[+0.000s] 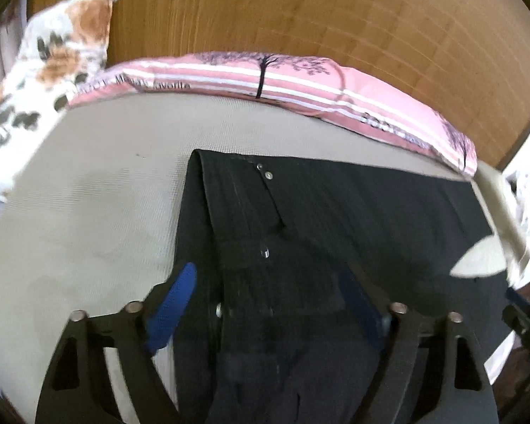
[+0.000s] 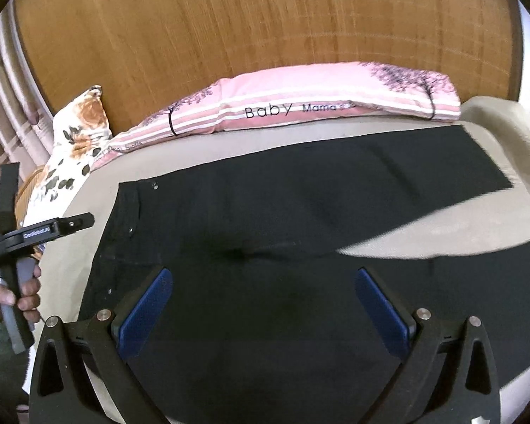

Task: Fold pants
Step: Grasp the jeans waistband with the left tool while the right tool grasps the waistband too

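Observation:
Black pants (image 1: pixel 353 212) lie flat on a beige bed sheet (image 1: pixel 99 194), waistband to the left, legs running right. My left gripper (image 1: pixel 265 275) is open above the waistband and fly, blue pads either side, nothing held. In the right wrist view the pants (image 2: pixel 282 205) spread across the bed with the two legs split at the right. My right gripper (image 2: pixel 261 279) is open above the seat and crotch area, empty. The left gripper's handle (image 2: pixel 14 243), held by a hand, shows at the far left there.
A pink striped pillow (image 2: pixel 300 106) lies along the back of the bed against a wooden headboard (image 2: pixel 247 17). A floral cushion (image 1: pixel 53 53) stands at the back left. The bed's right edge (image 2: pixel 505 134) has a rumpled beige fold.

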`<action>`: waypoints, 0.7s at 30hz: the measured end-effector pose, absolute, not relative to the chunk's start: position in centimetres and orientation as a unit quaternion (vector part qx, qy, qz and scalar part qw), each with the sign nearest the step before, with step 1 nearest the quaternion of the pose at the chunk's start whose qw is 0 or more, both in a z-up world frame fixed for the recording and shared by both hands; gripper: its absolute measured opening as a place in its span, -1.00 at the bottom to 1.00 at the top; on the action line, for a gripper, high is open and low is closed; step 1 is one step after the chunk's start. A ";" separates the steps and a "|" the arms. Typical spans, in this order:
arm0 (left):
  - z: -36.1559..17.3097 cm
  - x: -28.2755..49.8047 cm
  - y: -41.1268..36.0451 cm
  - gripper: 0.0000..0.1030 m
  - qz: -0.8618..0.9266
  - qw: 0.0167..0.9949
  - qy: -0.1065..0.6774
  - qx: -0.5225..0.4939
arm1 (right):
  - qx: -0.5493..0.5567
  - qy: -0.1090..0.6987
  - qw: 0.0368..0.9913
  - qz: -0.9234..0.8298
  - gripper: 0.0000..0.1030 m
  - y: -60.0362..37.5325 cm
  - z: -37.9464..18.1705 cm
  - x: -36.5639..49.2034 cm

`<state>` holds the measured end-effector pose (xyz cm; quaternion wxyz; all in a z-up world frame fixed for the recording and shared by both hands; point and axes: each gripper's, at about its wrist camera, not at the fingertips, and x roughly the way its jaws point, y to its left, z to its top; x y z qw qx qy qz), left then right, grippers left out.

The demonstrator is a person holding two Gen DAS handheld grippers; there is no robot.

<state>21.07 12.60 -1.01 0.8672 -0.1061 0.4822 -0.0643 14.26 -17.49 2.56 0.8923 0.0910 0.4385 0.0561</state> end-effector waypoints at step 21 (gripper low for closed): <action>-8.8 32.8 18.3 -0.16 -0.129 0.816 0.515 -0.230 | 0.080 0.487 0.866 0.083 0.99 -13.7 -2.6 27.2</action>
